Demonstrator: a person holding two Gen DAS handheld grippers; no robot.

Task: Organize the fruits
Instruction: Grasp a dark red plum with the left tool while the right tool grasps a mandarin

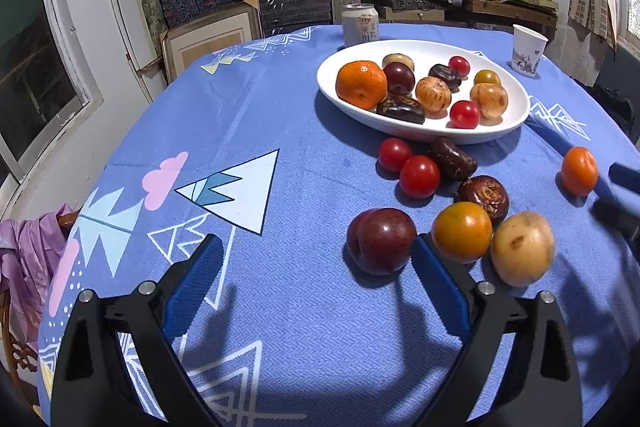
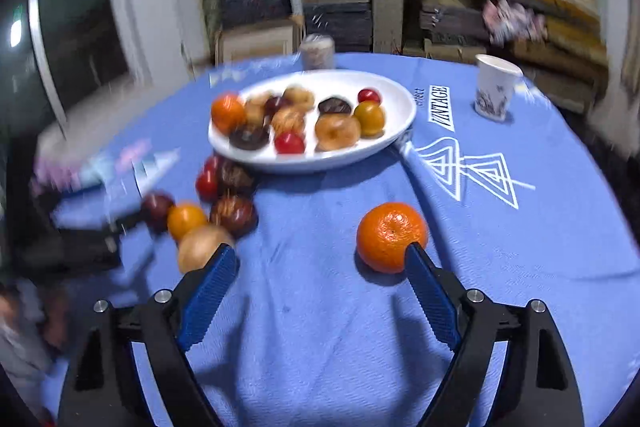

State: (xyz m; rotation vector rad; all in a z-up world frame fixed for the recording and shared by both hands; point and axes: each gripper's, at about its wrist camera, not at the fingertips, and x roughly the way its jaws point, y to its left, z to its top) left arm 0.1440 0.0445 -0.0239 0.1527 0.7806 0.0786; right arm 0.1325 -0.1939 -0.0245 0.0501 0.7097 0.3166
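Left gripper (image 1: 316, 251): jaws wide apart, nothing between them, only blue patterned tablecloth (image 1: 280, 327). Finger pads (image 1: 196, 279) are blue, ribbed; frame black with silver bolts. Just beyond its right fingertip lie a glossy dark-red plum (image 1: 380, 241), a smooth orange-yellow round fruit (image 1: 462, 231) and a matte, speckled yellow fruit (image 1: 522, 247), the last two touching. Whether the pad touches any fruit: cannot tell. Behind these, two shiny cherry tomatoes (image 1: 419, 175), a wrinkled dark date (image 1: 452, 157) and a dark mottled round fruit (image 1: 483, 195).

Farther ahead, oval white ceramic dish (image 1: 400, 131) holding a tangerine, tomatoes, dates and other small fruit. Drink can (image 1: 360, 25) behind the dish; paper cup (image 1: 528, 51) to its right.

Right gripper (image 2: 316, 255): jaws wide, nothing between them. A dimpled tangerine (image 2: 390, 241) sits on the cloth at its right fingertip, partly overlapped by it; contact unclear. Left part of this view is motion-blurred.
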